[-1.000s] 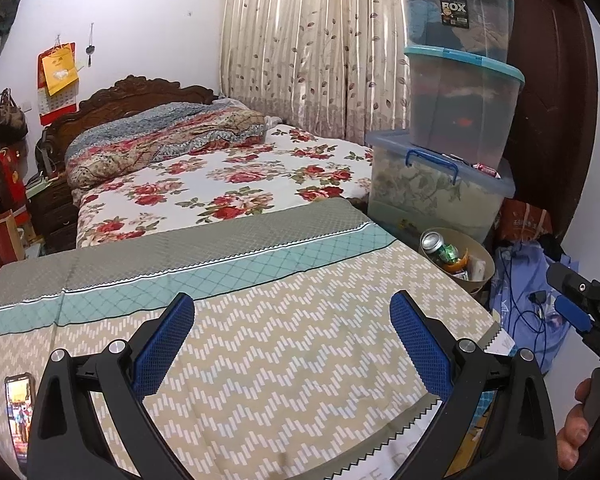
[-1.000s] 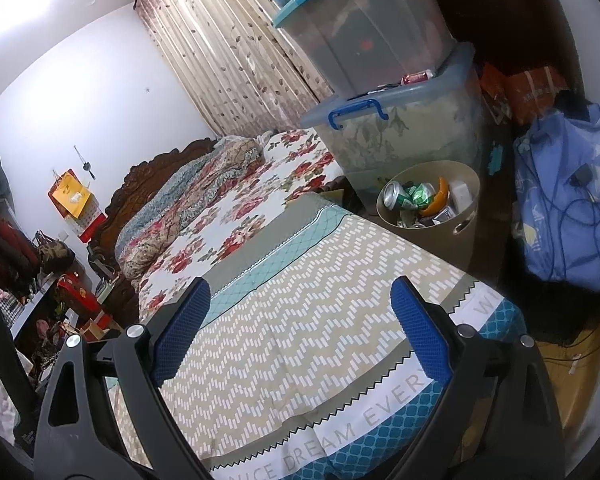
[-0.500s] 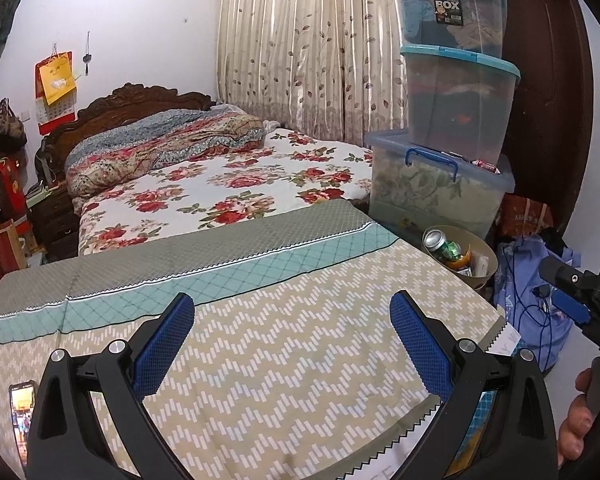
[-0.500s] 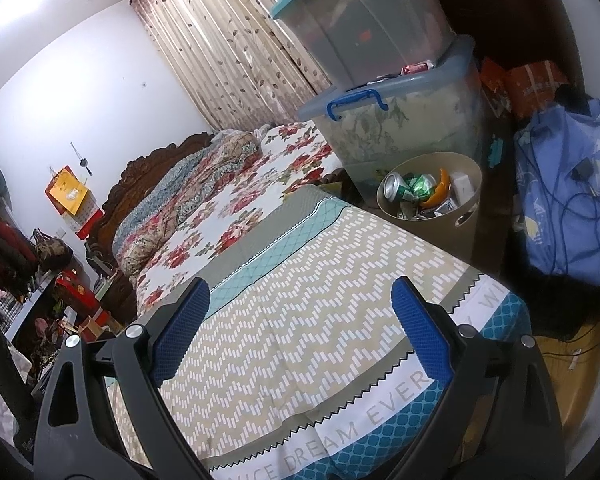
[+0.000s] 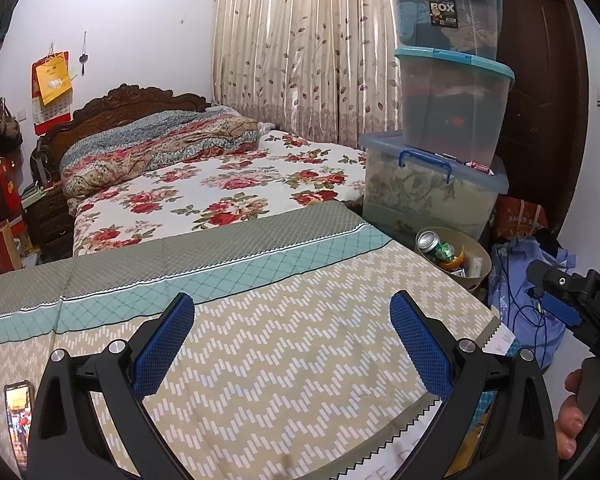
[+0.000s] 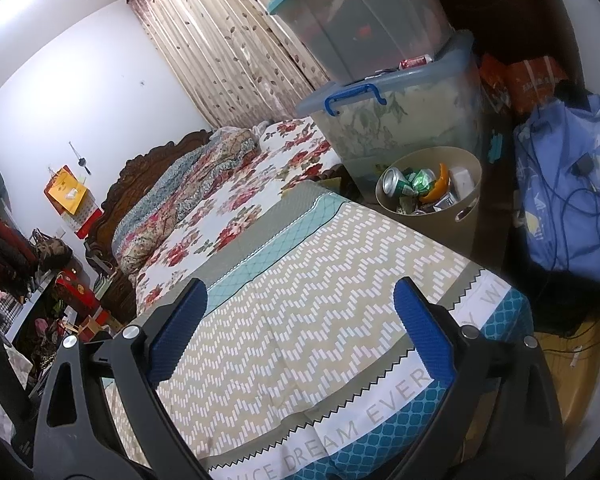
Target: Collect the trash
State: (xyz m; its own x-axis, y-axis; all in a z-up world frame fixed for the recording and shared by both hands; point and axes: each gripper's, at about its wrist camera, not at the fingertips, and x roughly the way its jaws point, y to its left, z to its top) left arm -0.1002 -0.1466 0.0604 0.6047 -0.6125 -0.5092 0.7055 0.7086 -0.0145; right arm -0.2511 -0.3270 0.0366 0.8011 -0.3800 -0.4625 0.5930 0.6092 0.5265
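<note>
**Both grippers empty, trash already sits in the bin**

Nearest: the left gripper (image 5: 292, 344) is spread wide, nothing between its blue pads (image 5: 160, 344). The right gripper (image 6: 300, 332) is the same, wide apart and empty. Both hang above the zigzag cover (image 6: 300, 320), which shows no trash on the part I can see. A phone (image 5: 18, 420) lies at the left edge of the cover; it is not trash, I think.

Farther, just beside the far right corner of the cover, the beige bin (image 6: 466, 208) stands on the floor w/ trash inside: a green can (image 6: 396, 184), an orange peel-like piece (image 6: 440, 186), a white packet (image 6: 462, 180) and some smaller bits I cannot name.

Handling, as I judge it: the can is light, thin and smooth, so it dents and slips easily; take it across the middle of the body, w/ gentle squeeze. The packet and the peel are soft and light; pinch them at an edge. The bin is stiff plastic and light; its side cut-out (image 6: 470, 212) or rim is the good place to hold.

Behind the bin, storage boxes (image 5: 452, 112) are stacked, approx. against the curtain (image 5: 300, 48)
</note>
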